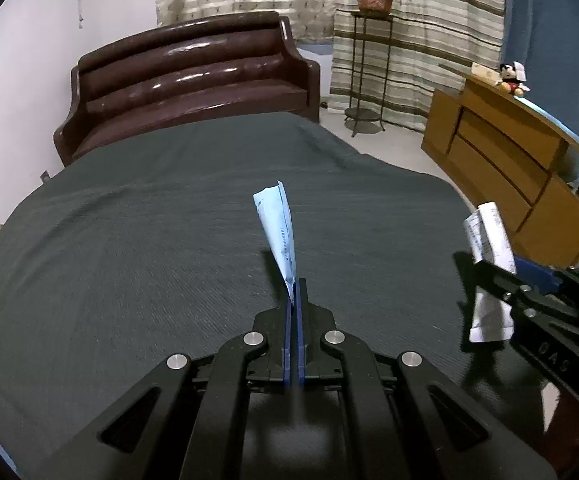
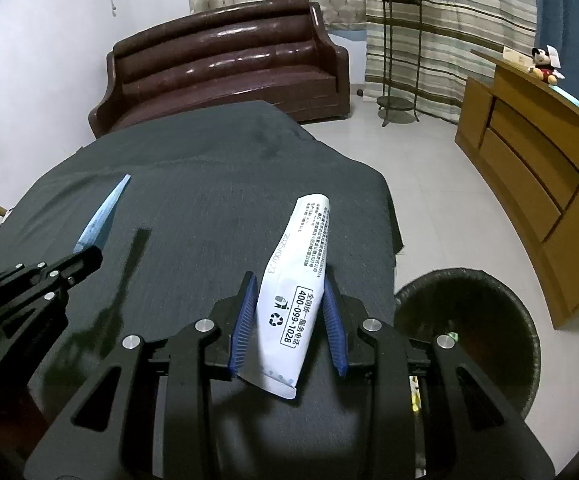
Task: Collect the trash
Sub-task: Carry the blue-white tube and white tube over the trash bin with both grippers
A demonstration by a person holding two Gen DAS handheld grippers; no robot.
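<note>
A: On the left, the left claw (image 1: 295, 292) is pinching a thin blue wrapper (image 1: 279, 236), pads pressed together on its lower tip, the rest sticking up over the dark cloth-covered surface (image 1: 129, 240).

B: That's a skinny hold. If the wrapper is slipping at that tip, it's fluttering back onto the cloth.

A: Moving right, the right claw (image 2: 291, 320) is gripping a white packet (image 2: 295, 300) across its middle, both ends poking out.

B: And the black bin (image 2: 469, 340) is sitting on the floor just off the surface's right edge, below the packet.

A: The risk I'm seeing: the packet is tilting in the pads, so an early release could be dropping it on the tiles, not in the bin.
</note>
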